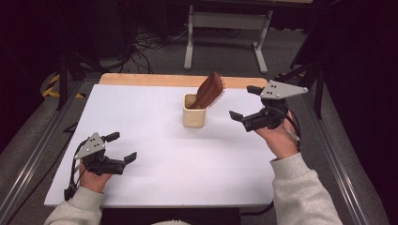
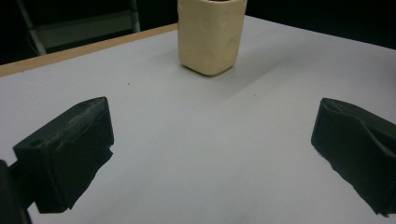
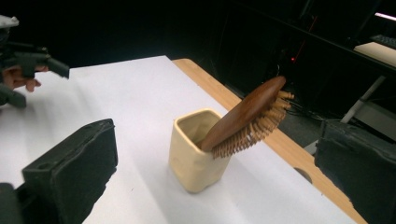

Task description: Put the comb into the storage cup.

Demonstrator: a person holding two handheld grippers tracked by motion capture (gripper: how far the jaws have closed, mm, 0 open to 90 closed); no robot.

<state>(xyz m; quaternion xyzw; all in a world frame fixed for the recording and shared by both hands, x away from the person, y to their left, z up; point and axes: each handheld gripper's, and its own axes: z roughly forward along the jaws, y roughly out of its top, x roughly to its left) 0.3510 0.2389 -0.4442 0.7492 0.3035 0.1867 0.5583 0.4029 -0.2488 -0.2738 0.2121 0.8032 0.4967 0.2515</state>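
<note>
We see a cream ceramic cup (image 1: 194, 114) standing upright on the white table top (image 1: 178, 159), toward the far middle of it, near the bare wooden edge strip (image 1: 141, 79). A brown wooden hairbrush (image 1: 210, 90) stands handle-down in the cup, its head leaning over the rim toward the right and away from us, bristles facing down and to the right. We hold the right gripper (image 1: 246, 104) just right of the cup, apart from it, with its jaws spread wide and nothing between them; in the right gripper view the cup (image 3: 196, 154) and hairbrush (image 3: 247, 116) sit between the two black jaws. We hold the left gripper (image 1: 121, 147) near the front left corner, well apart from the cup (image 2: 211, 35), jaws likewise spread wide and empty
</note>
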